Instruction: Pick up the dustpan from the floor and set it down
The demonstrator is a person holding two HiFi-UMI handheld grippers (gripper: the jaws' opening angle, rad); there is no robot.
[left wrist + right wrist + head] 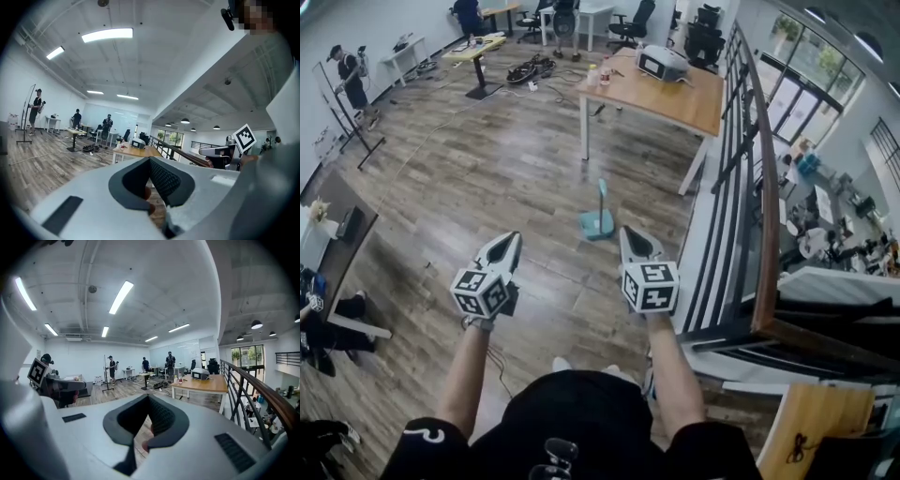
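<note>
Faces a broad wood-plank floor (pixel 487 178), with a long wooden table (pixel 684 98) ahead and a dark railing (pixel 764 216) running down the right side. Leaves open boards between the feet and the target, so an approach looks unobstructed.

Holds the left gripper (pixel 508 240) and the right gripper (pixel 630 234) out in front, side by side, pointing forward and only slightly down, well above the floor. Reads as a ready carry, since neither grasps anything. Shows each pair of jaws pressed together with nothing between them in both gripper views, probably because no grasp is due from this far off.

Finds the dustpan (pixel 596 225) on the floor ahead, between the two gripper tips in the head view and just this side of the table's near leg, clear of both grippers. Looks teal: a shallow pan flat on the boards, a slim handle rising upright from it. Seems stood that way so that the handle can be taken without reaching to floor level. Calls for parting one gripper's jaws first.
</note>
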